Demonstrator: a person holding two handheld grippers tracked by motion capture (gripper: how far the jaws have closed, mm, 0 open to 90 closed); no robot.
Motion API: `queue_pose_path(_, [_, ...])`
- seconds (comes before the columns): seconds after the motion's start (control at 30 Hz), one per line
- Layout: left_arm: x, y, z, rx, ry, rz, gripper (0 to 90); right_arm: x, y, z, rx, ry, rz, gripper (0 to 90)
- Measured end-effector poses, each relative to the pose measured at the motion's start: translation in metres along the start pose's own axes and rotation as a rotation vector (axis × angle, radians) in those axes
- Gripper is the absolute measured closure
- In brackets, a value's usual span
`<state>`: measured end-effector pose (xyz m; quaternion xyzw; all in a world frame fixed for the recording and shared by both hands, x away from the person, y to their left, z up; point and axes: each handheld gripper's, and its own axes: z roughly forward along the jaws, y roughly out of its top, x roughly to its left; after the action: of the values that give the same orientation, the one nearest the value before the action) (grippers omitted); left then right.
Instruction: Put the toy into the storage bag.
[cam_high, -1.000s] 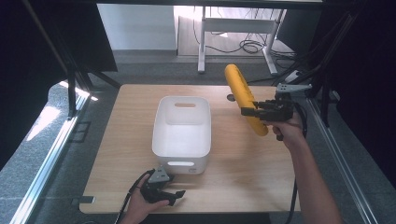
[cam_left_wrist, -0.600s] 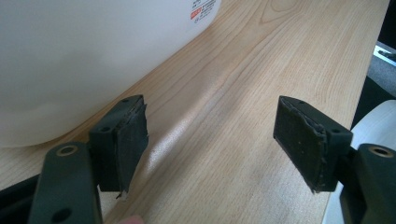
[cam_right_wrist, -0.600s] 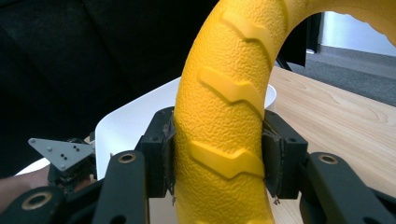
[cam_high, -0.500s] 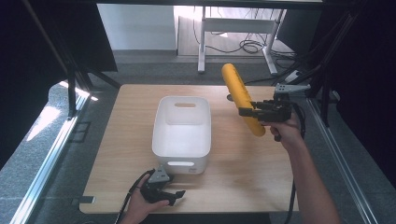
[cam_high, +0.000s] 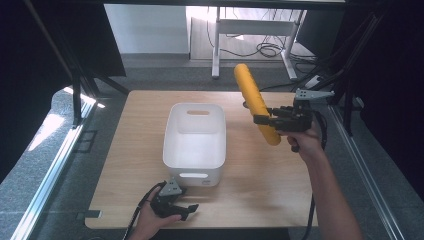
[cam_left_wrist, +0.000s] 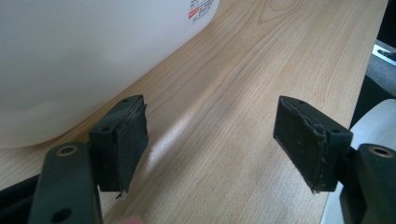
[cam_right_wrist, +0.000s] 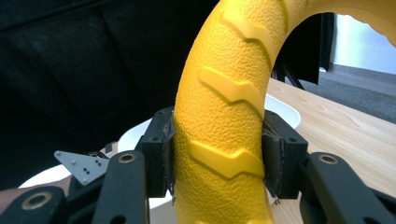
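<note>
A long yellow foam roller with raised chevron ridges hangs tilted in the air over the table's right side. My right gripper is shut on its lower part; in the right gripper view both pads press the yellow roller from either side. A white plastic bin with handle slots stands in the middle of the wooden table, to the left of the roller. My left gripper rests at the table's near edge just in front of the bin, open with nothing between its fingers.
The white bin's wall is close on the left in the left gripper view. Dark metal frame legs stand at the table's left, and desk legs with cables lie beyond the far edge. Bare wood lies right of the bin.
The right gripper has carried the yellow roller slightly to the left, toward the bin. The left gripper has stayed where it was.
</note>
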<state>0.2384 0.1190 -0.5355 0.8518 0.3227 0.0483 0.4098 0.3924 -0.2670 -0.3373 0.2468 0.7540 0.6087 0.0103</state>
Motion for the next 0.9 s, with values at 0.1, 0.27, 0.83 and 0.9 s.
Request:
queue_pose_path(0.1, [0.000,0.000,0.000,0.002,-0.001,0.001,26.2,0.003,0.001,0.000,-0.010,0.004,-0.004,51.8])
queue_pose_path(0.27, [0.000,0.000,0.001,0.004,-0.001,0.003,26.1,0.008,0.003,0.003,-0.019,0.005,-0.006,51.7])
queue_pose_path(0.83, [-0.001,0.000,0.001,0.001,-0.002,0.001,26.2,0.034,0.015,0.012,-0.043,0.049,-0.053,51.8])
queue_pose_path(0.9, [-0.001,0.000,0.000,0.000,-0.002,0.000,26.2,0.036,0.017,0.013,-0.044,0.050,-0.060,51.7])
